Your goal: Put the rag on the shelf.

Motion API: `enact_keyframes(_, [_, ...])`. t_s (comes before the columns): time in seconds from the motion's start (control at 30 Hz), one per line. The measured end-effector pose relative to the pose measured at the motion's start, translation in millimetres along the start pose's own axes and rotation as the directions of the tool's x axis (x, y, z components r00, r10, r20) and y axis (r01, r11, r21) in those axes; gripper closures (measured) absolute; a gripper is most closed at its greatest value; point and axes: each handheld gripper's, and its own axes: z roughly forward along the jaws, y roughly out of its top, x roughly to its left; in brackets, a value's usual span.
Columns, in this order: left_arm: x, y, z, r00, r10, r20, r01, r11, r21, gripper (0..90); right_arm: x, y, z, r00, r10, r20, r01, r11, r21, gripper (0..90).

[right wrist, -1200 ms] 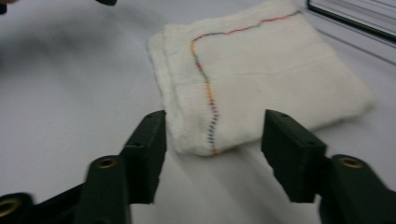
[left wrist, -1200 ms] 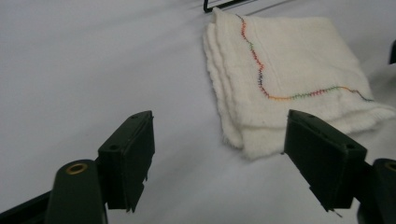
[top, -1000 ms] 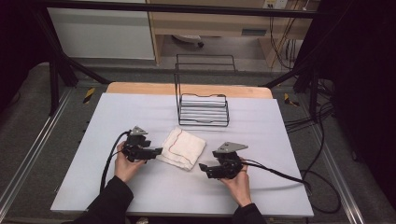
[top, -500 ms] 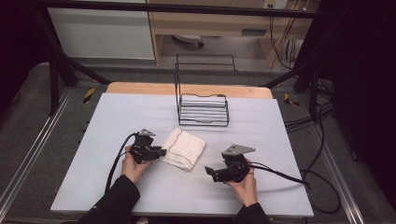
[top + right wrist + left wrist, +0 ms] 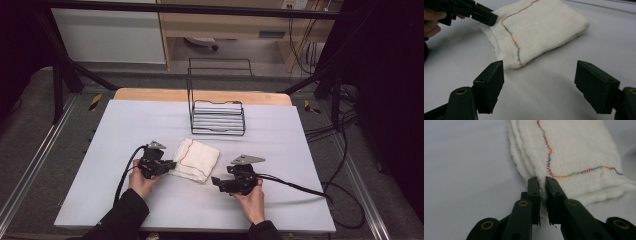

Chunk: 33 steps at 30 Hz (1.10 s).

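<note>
Left tongs (image 5: 542, 185) just closed, pinching corner of folded cloth (image 5: 195, 159) on worktop (image 5: 300, 145). Right tongs (image 5: 539, 82) spread, just narrowing, cloth ahead, untouched. Step: securing grip. Next: right tongs advance, pinch near corner.

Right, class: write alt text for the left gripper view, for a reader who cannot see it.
Two black jaws of the left gripper pinch the edge of a folded white cotton cloth with multicoloured zigzag stitching, having just closed on it. The cloth lies on a pale grey table.
</note>
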Motion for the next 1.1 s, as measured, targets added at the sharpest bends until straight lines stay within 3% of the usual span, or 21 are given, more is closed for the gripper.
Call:
enact_keyframes(0.13, [-0.6, -1.4, 0.5, 1.0000, 0.009, -0.003, -0.009, 0.9999, -0.008, 82.2, 12.7, 4.9, 19.1, 0.9992, 0.029, 0.026, -0.029, 0.999, 0.014, 38.8])
enact_keyframes(0.27, [0.8, -2.3, 1.0, 1.0000, 0.008, 0.004, -0.008, 0.9999, -0.012, 82.1, 16.4, 5.1, 26.9, 0.9974, 0.051, 0.051, -0.052, 0.998, 0.018, 40.8])
enact_keyframes(0.43, [1.0, -2.2, 0.9, 1.0000, 0.007, 0.003, -0.007, 0.9999, -0.012, 82.3, 22.5, 5.6, 38.3, 0.9973, 0.038, 0.063, -0.040, 0.999, 0.025, 45.0])
enact_keyframes(0.53, [1.8, -2.0, 0.9, 1.0000, -0.002, 0.007, 0.002, 0.9999, -0.012, 82.5, 26.0, 5.9, 41.0, 0.9970, 0.039, 0.067, -0.041, 0.999, 0.021, 55.6])
enact_keyframes(0.57, [1.7, -2.0, 0.8, 1.0000, -0.002, 0.006, 0.002, 0.9999, -0.012, 82.6, 27.2, 5.0, 42.1, 0.9982, 0.038, 0.046, -0.039, 0.999, 0.019, 67.3])
enact_keyframes(0.6, [1.4, -2.0, 0.6, 1.0000, -0.002, 0.004, 0.002, 0.9999, -0.013, 82.6, 27.2, 5.0, 42.1, 0.9982, 0.038, 0.046, -0.039, 0.999, 0.019, 67.3])
enact_keyframes(0.73, [1.3, -2.3, -1.4, 1.0000, -0.009, 0.003, 0.009, 0.9999, -0.013, 82.9, 28.2, 5.2, 40.5, 0.9975, 0.063, 0.032, -0.063, 0.998, 0.011, 83.0])
enact_keyframes(0.93, [-3.6, -4.4, -12.0, 0.9987, -0.022, 0.045, 0.022, 0.9997, -0.011, 83.0, 21.8, 6.6, 31.6, 0.9973, 0.073, 0.011, -0.073, 0.997, 0.012, 85.6])
enact_keyframes(1.1, [-22.5, -14.8, -22.1, 0.9966, 0.003, 0.083, -0.002, 1.0000, -0.010, 82.7, 14.4, 9.6, 14.4, 0.9974, 0.068, -0.023, -0.067, 0.996, 0.050, 85.6])
